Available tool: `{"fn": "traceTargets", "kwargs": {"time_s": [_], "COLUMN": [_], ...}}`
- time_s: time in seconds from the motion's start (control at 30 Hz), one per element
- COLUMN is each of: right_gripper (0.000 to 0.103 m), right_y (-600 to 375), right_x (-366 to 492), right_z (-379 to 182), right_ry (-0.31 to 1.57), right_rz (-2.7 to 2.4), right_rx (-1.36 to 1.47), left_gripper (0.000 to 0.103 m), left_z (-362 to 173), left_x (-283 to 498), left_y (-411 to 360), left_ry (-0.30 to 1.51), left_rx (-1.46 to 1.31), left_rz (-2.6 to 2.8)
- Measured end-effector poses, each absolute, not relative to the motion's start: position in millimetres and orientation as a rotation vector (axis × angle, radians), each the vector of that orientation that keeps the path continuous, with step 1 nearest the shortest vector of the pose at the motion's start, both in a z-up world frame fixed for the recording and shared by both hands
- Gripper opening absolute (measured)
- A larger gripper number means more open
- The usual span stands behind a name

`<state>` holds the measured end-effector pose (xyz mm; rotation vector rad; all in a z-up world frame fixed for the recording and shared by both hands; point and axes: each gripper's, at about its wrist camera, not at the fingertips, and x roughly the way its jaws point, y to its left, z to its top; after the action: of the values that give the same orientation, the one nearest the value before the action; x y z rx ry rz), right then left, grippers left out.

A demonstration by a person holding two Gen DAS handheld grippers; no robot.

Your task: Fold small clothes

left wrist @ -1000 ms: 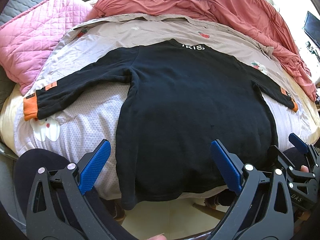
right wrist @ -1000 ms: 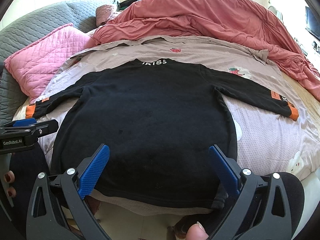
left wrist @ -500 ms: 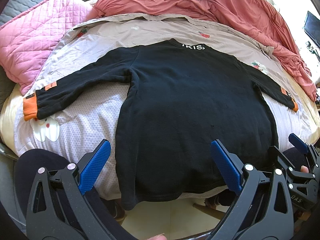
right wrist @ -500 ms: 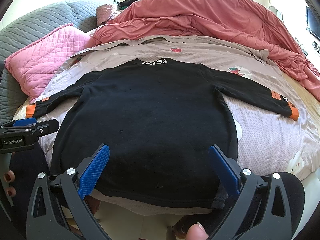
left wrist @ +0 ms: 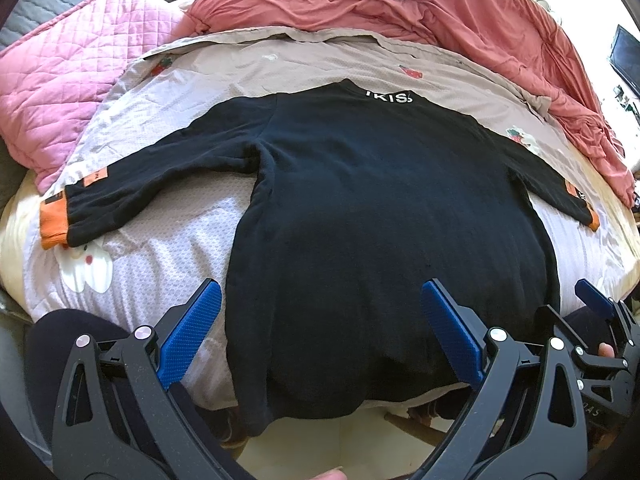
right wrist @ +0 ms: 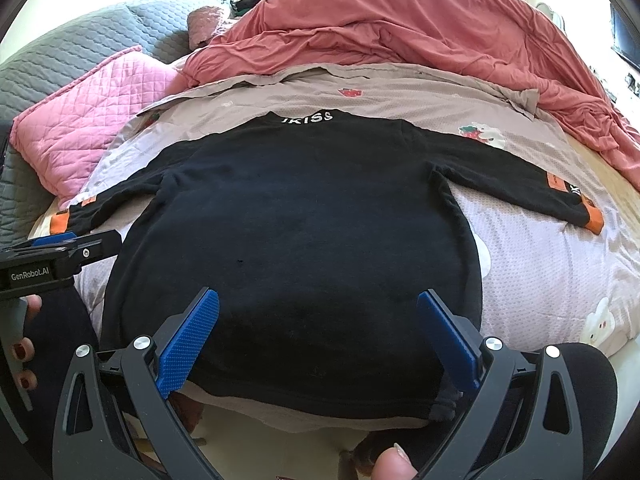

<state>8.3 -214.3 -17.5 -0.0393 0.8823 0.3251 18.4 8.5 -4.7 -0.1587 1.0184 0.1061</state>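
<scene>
A black top is laid flat on the bed, collar at 12 o'clock, hem at 6. Both grippers, left and right, are held spread and empty above the hem. Soft, light, limp fabric is judged; grasping at cuffs or hem corners is advised.

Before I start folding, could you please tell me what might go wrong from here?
1. The shirt's hem hangs over the bed edge, so a pull toward you could drag it off.
2. Both claws, left and right, are open and hold nothing; a shallow pinch might also catch the sheet.
3. The sleeves lie spread wide and may bunch.
</scene>
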Motion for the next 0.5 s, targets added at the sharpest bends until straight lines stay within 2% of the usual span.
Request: {"fn": "traceTargets", "kwargs": {"time_s": [0.5], "right_gripper": [0.099], "right_y": [-213.4], "right_x": [72.5], "right_z": [-0.2], "right_ry": [0.847], "right_rz": [0.281], "right_rx": [-0.026], "left_gripper": [0.094], "left_z": [-5.6], "left_x": [60.4], "left_y": [11.1], "left_ry": [1.028], "left_rx": [-0.142], "left_rz": [0.132]}}
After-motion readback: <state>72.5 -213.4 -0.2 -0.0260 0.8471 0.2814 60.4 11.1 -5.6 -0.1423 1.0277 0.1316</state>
